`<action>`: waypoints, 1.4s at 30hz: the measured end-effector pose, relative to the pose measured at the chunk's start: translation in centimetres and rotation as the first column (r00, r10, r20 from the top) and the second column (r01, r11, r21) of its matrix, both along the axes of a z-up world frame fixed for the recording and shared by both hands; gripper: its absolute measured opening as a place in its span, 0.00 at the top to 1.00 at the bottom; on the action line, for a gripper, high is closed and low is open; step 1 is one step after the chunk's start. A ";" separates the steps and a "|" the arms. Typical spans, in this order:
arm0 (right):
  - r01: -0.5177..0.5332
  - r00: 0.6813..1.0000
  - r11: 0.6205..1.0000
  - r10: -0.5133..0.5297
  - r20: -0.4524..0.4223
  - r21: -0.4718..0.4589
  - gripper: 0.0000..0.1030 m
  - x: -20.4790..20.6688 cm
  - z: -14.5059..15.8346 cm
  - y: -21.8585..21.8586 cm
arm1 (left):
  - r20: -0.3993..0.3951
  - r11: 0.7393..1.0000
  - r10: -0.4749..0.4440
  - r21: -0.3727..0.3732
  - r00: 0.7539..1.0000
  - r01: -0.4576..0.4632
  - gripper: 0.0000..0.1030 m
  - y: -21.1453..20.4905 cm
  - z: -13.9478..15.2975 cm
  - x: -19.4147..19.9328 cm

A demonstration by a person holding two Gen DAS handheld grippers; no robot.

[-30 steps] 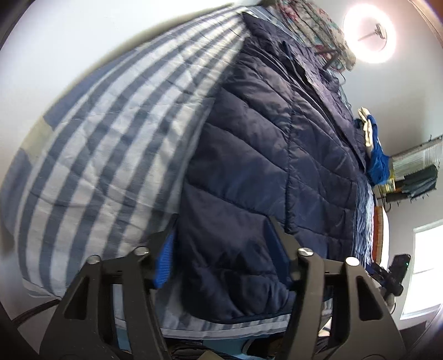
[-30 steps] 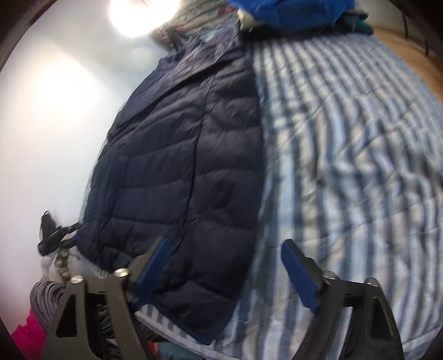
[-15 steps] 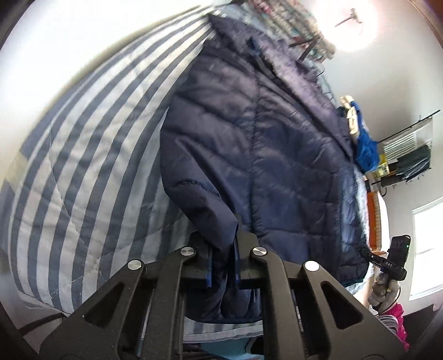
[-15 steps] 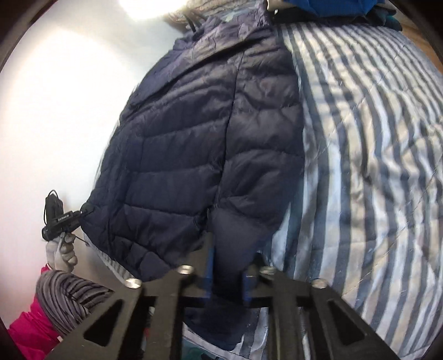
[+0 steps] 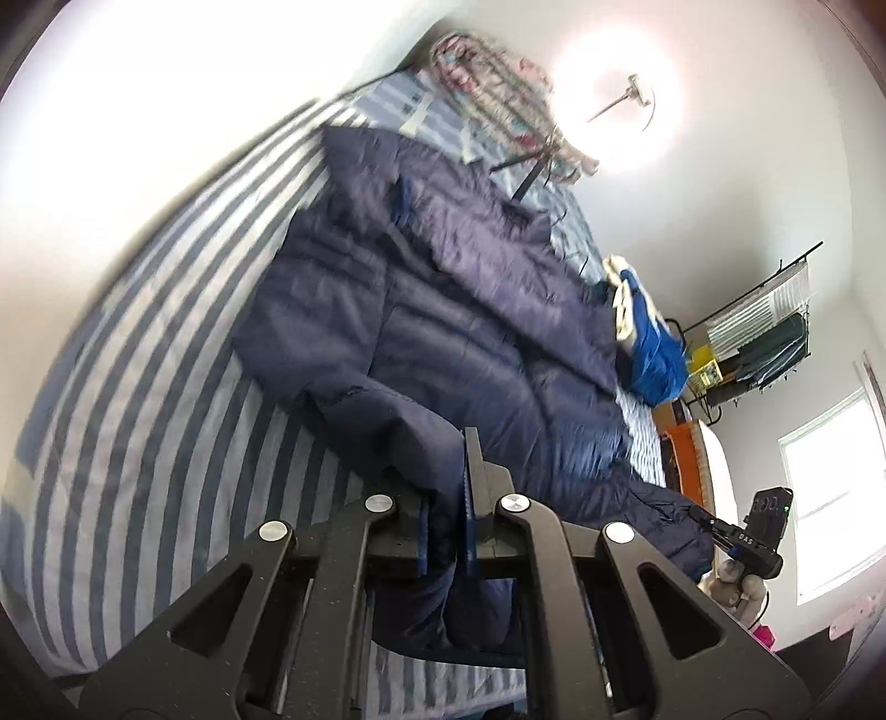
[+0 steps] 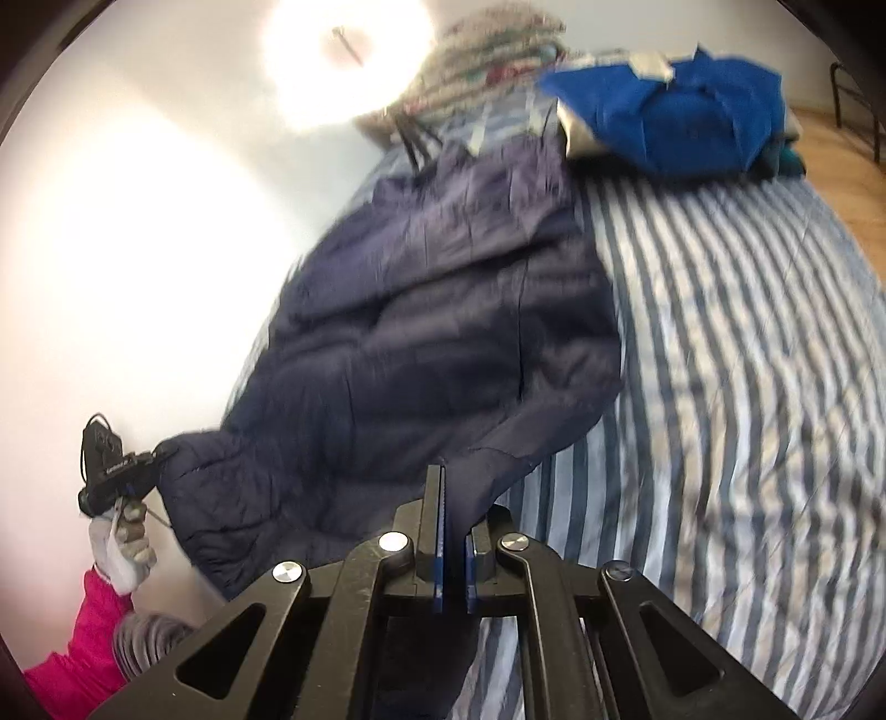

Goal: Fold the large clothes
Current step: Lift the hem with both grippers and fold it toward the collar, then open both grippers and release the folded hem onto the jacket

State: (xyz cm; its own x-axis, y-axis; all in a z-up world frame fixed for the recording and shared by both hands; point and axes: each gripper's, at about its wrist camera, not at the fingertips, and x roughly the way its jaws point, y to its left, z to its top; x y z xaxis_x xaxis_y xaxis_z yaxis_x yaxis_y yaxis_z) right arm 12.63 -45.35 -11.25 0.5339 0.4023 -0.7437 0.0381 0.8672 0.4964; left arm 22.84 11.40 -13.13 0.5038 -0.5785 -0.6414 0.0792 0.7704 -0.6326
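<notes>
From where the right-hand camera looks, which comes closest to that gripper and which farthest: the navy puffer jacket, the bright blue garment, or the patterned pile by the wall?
1. Navy puffer jacket: its hem is pinched in the right gripper, straight ahead.
2. Bright blue garment: past the jacket's collar, on the right of the striped bedspread.
3. Patterned pile: at the far edge by the wall, though only slightly beyond the blue garment.

Jacket on the bed, its near hem in both my grippers

The jacket (image 5: 470, 310) lies along the bed (image 5: 166, 387), collar at the far end, where a pile of bedding (image 5: 493, 88) sits. My left gripper (image 5: 446, 526) pinches the hem's left corner, my right gripper (image 6: 454, 554) the right one. A bundle of cloth (image 6: 681, 116) lies on the bed to the jacket's right, at the far end.
</notes>
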 end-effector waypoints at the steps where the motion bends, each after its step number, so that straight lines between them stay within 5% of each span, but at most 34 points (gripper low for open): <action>1: 0.010 1.000 1.000 -0.010 0.018 0.003 0.98 0.6 0.8 -0.4 | 0.015 1.000 0.005 0.002 1.000 -0.005 0.94 -0.1 0.7 0.8; 12: 0.055 0.991 0.997 -0.049 0.121 -0.054 0.98 8.5 5.5 -2.5 | 0.143 0.999 0.035 0.026 0.989 -0.039 0.95 -1.4 6.2 9.0; 20: 0.092 0.988 0.988 -0.075 0.134 -0.121 0.98 17.1 5.2 -3.5 | 0.157 0.995 0.068 0.066 0.985 -0.079 0.95 -3.2 6.1 17.4; 31: 0.151 0.987 0.964 -0.134 0.093 -0.217 0.98 27.6 0.6 -5.0 | 0.129 0.980 0.106 0.152 0.986 -0.125 0.95 -4.5 0.3 29.0; 37: 0.129 0.992 0.948 -0.120 0.049 -0.290 0.98 31.2 -3.5 -4.4 | 0.097 0.968 0.103 0.218 0.990 -0.122 0.95 -5.5 -4.9 32.4; 42: 0.093 0.996 0.945 -0.094 0.015 -0.314 0.97 32.2 -6.2 -4.6 | 0.075 0.973 0.092 0.205 0.993 -0.106 0.90 -5.1 -6.4 33.9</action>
